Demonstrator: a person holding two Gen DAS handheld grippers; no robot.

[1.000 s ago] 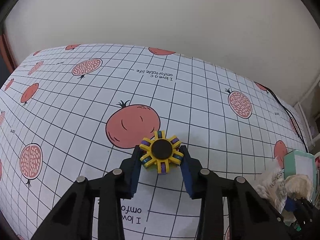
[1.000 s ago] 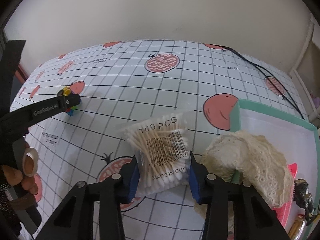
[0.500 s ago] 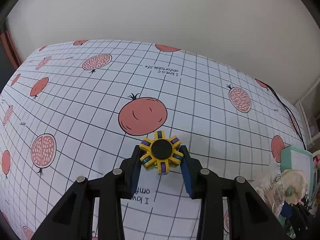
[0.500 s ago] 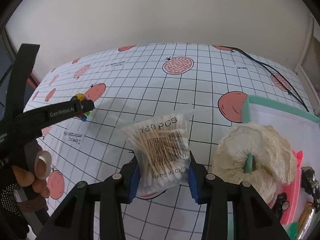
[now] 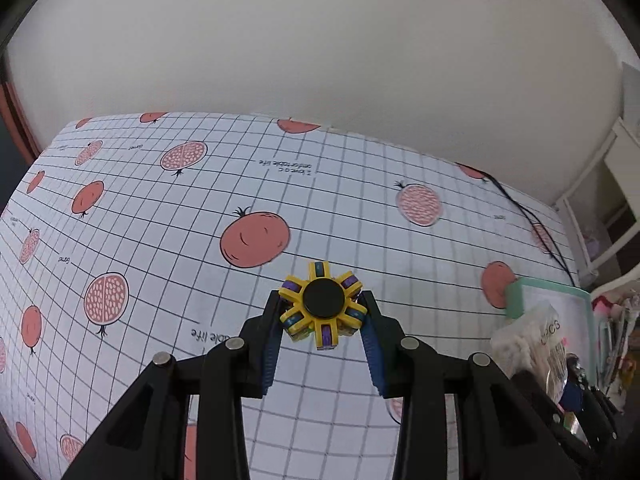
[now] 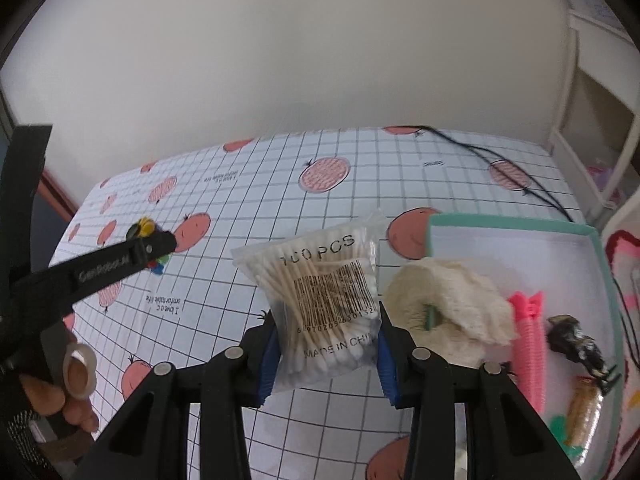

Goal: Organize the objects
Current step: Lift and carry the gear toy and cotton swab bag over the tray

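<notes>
My right tongs (image 6: 326, 354) pinch the light, crinkly swab bag (image 6: 320, 304) low down, left tongs (image 5: 322, 328) clamp the rigid spinner (image 5: 323, 304).

— Where do we have room?
— The desk (image 5: 360, 208) lies bare ahead of our left tongs (image 5: 323, 316), back to the wall.
— And on the right?
— The green-rimmed tray (image 6: 508, 222) blocks us there: cream lace (image 6: 452, 300), pink comb (image 6: 528, 344). A black cable (image 6: 516, 184) crosses the far corner.
</notes>
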